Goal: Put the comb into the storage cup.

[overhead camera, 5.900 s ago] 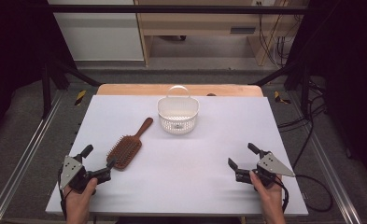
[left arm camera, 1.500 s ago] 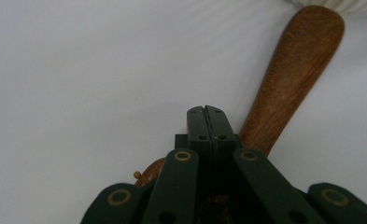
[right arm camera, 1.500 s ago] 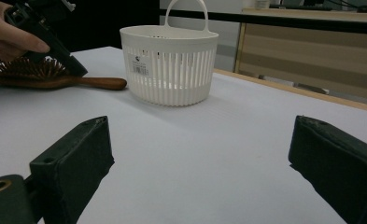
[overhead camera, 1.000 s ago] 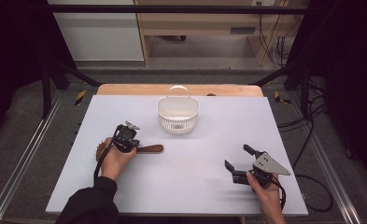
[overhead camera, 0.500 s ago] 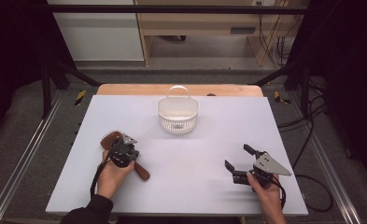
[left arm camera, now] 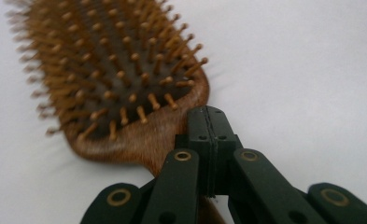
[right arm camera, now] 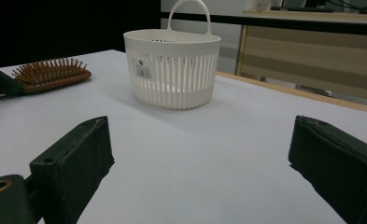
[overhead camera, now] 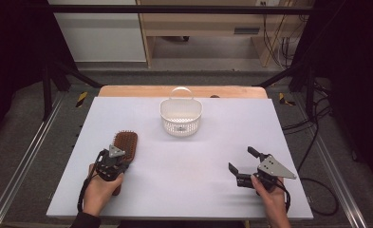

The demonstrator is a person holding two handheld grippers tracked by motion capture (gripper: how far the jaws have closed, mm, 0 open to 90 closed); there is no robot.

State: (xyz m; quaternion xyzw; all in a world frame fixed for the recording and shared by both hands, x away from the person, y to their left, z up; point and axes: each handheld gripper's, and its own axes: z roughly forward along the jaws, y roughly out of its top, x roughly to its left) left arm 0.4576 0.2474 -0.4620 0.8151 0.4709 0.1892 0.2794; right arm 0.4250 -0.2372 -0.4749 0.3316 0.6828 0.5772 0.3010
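We see the left gripper (overhead camera: 114, 164) near the front left corner of the tabletop (overhead camera: 203, 161), held in a person's left hand (overhead camera: 98, 190) that comes in from the front edge. In the left gripper view its two black jaws are pressed flat against each other, with no gap between the pads, and they sit right at the neck of the wooden hairbrush (left arm camera: 120, 79), where the paddle narrows into the handle. The handle passes under the jaws, and we cannot tell whether they pinch it or merely rest on it. The hairbrush (overhead camera: 125, 144) lies on the tabletop's left side with its bristles facing up, its paddle pointing toward the back edge and its handle toward the front edge under the gripper. The right gripper (overhead camera: 245, 164) sits near the front right corner, in the person's right hand (overhead camera: 272, 199), its jaws spread wide with nothing between them but bare tabletop. A white slotted basket (overhead camera: 181, 115) with an upright handle stands near the middle of the back edge, well apart from both grippers and from the brush.
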